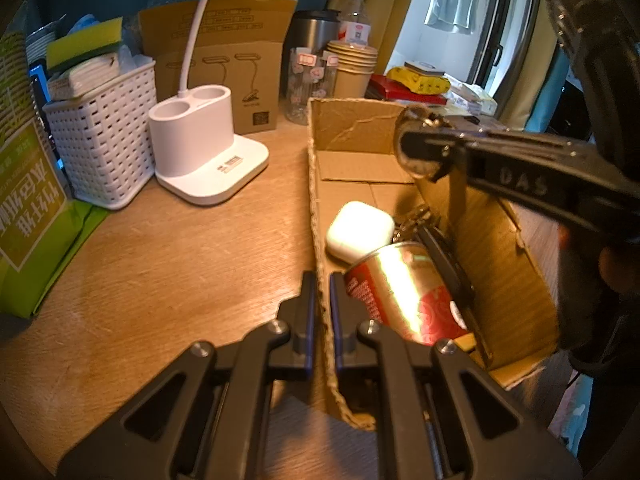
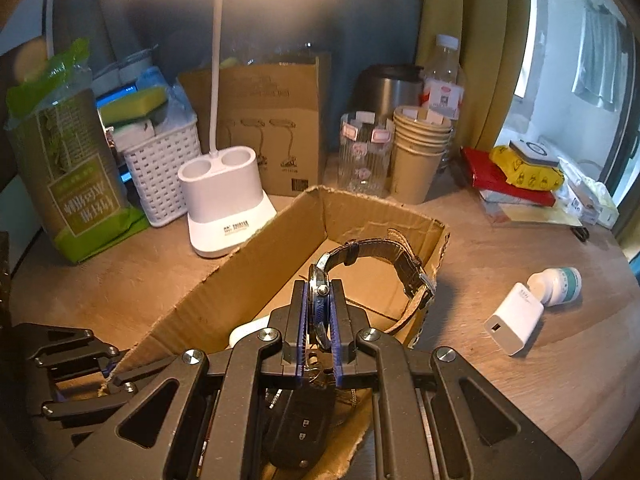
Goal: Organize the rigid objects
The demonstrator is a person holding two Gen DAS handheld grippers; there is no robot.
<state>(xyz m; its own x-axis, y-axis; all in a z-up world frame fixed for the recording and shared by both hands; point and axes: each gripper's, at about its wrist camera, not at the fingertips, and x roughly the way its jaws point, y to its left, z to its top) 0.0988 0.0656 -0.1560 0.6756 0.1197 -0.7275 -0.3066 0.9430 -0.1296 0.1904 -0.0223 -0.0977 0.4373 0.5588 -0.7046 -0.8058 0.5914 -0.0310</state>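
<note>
With the right hand-held gripper pinching the wristwatch by its case above the cardboard box, whose wall the left hand-held gripper clamps, a careless release could knock the watch face against the red can or car key lying inside.

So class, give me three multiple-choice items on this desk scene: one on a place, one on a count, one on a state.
1. Where is the white earbud case?
A in the cardboard box
B in the basket
C on the lamp base

2. How many round holes top the lamp base?
A one
B two
C four

3. The right gripper is:
A open, empty
B shut on the watch
C shut on a cup

Key: A, it lies on the box floor; B, two openings show; B, its pads clamp the watch face.
</note>
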